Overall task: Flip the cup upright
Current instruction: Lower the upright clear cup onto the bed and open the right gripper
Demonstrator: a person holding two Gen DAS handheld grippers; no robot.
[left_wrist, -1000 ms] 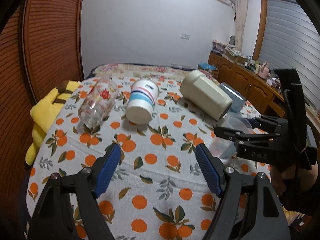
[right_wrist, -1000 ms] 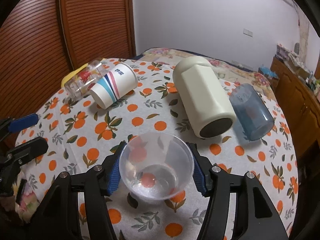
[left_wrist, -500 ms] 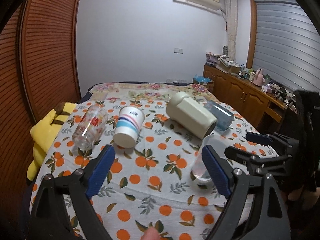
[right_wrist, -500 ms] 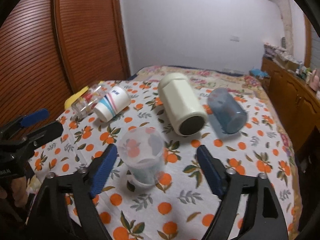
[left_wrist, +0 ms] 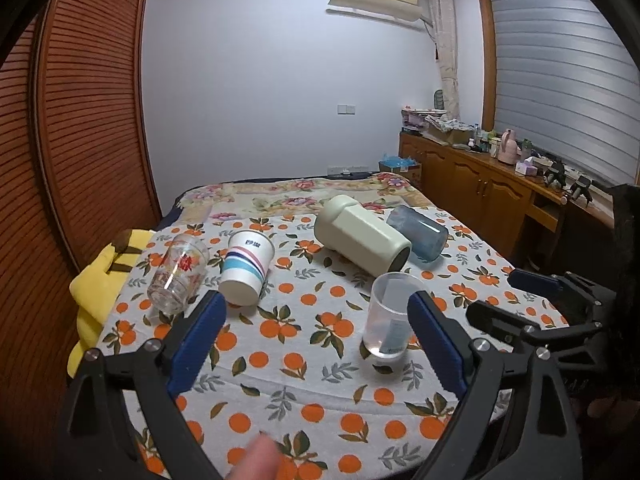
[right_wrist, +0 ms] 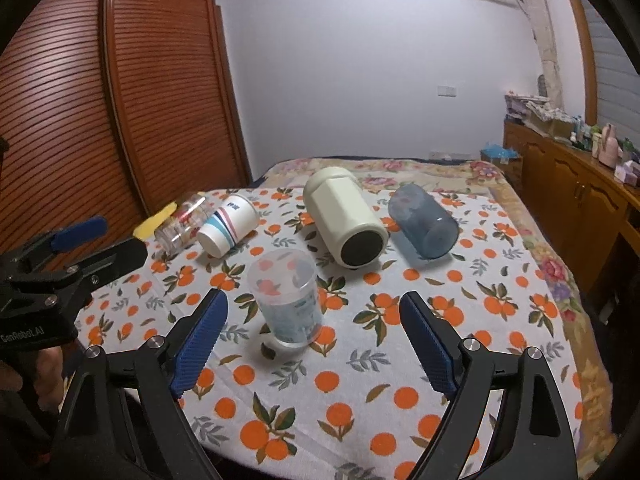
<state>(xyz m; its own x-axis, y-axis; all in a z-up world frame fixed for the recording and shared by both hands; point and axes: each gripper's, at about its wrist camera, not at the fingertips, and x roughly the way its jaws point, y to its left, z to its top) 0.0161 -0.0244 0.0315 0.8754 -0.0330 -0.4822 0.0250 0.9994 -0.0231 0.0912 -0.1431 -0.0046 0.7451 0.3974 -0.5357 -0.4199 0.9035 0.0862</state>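
The clear plastic cup (right_wrist: 287, 300) stands upright on the orange-print cloth (right_wrist: 400, 360), mouth up, near the front edge; the right hand-held gripper (right_wrist: 312, 340) hangs just behind it with its blue pads spread wide on either side, touching nothing and holding nothing. The left hand-held gripper (left_wrist: 316, 344) is likewise wide open and empty; from its camera the cup (left_wrist: 394, 316) sits just beside the right-hand pad (left_wrist: 436, 344), though whether the two touch is hard to judge through the fisheye. Further back four vessels lie on their sides; a printed glass (right_wrist: 184, 220) at the left, touching or nearly touching a striped paper cup (right_wrist: 228, 226); a cream bottle (right_wrist: 344, 216) in the middle with its dark base facing the camera; a blue tumbler (right_wrist: 424, 226) just beside it on the right. Something yellow (left_wrist: 100, 280) lies at the cloth's left edge; a wooden cabinet (left_wrist: 480, 196) runs along the right wall.
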